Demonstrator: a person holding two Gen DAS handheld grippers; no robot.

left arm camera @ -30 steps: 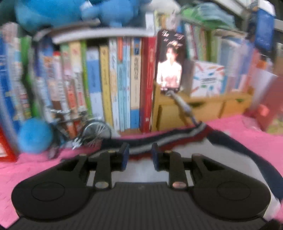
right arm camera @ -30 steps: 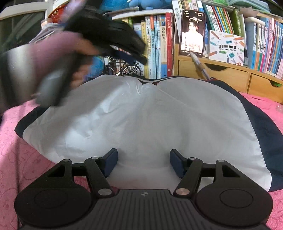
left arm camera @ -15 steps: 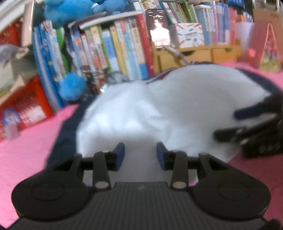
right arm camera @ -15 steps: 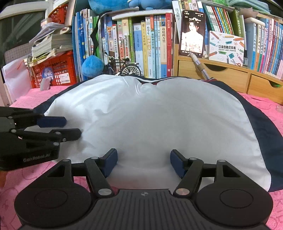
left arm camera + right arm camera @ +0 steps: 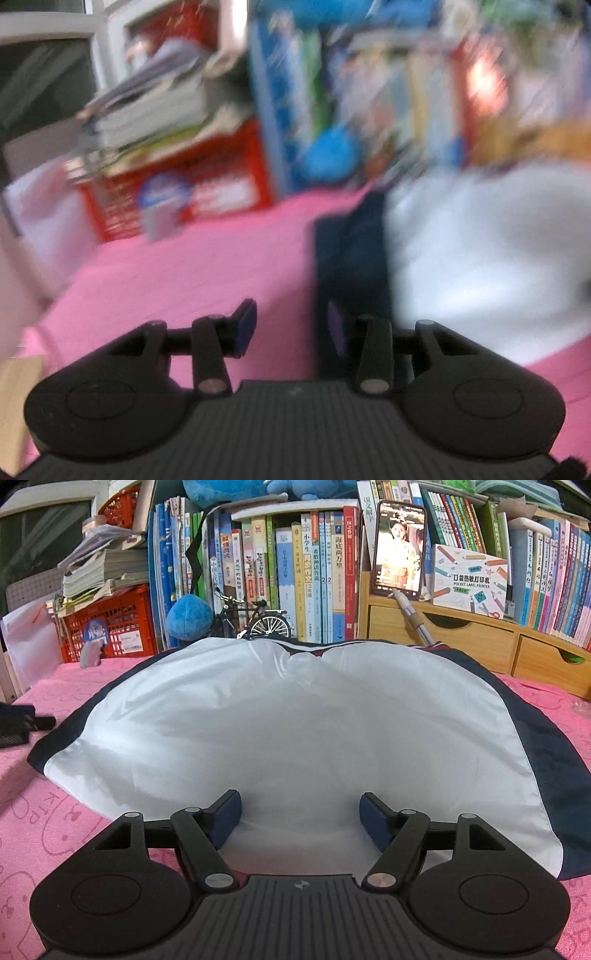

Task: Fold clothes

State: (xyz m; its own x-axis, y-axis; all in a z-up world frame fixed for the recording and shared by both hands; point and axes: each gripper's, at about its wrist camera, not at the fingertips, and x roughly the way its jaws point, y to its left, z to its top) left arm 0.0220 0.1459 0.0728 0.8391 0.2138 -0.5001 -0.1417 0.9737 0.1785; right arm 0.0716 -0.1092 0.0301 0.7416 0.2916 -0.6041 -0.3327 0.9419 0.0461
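Note:
A white garment (image 5: 295, 731) with navy side panels and a red-striped neck lies spread flat on the pink cloth (image 5: 55, 812). My right gripper (image 5: 300, 818) stands open over its near hem, nothing between the fingers. In the blurred left wrist view my left gripper (image 5: 291, 328) is open beside the garment's navy left edge (image 5: 351, 258), its right finger over the navy strip. The white part of the garment (image 5: 480, 258) fills that view's right side. The left gripper (image 5: 18, 725) also shows at the far left of the right wrist view.
Behind the cloth stand a row of books (image 5: 295, 572), a red crate (image 5: 107, 627) under stacked papers, a blue plush ball (image 5: 188, 616), a small model bicycle (image 5: 258, 622), a phone on a stand (image 5: 400, 550) and wooden drawers (image 5: 480, 638).
My left gripper has swung from the garment's far neck edge out to its left navy edge, leaving the garment's middle. The right gripper has not moved and stays open.

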